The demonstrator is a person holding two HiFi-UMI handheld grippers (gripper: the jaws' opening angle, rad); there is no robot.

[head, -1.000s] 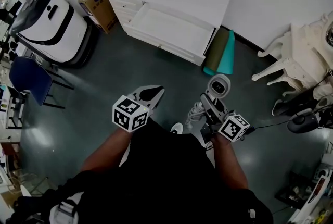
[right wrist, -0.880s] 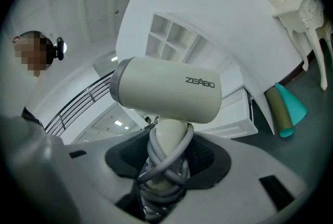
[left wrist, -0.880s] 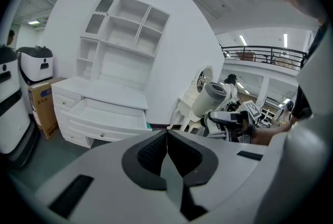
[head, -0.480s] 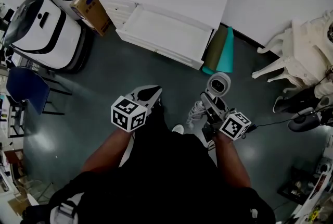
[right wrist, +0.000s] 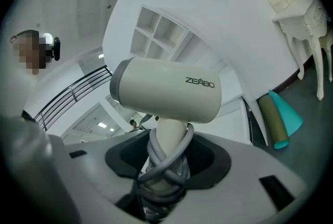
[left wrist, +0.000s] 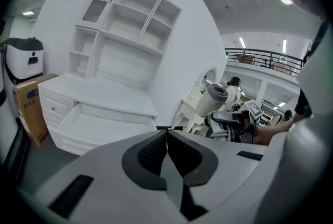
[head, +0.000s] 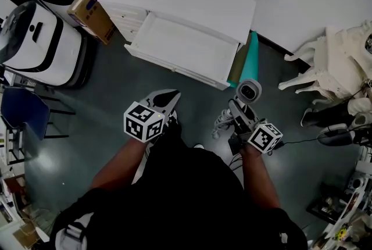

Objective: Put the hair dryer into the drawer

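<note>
White hair dryer [right wrist: 166, 94] (marked ZEABO) clamped in jaws of right gripper [right wrist: 165, 168]; left gripper [left wrist: 166, 139] closed, empty.

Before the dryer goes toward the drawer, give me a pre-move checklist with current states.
1. Grip: right gripper is closed round the handle of the hair dryer: ok.
2. Cord is wound round the handle, inside the jaws: ok. Whether a loose end trails: cannot tell.
3. Drawer is pulled open and its bottom is bare: ok.
4. Left gripper has its jaws together with nothing between them, and is held short of the drawer: ok.
5. Rolled mats stand at the drawer end nearest the dryer. Clearance on the way in: cannot tell.
</note>
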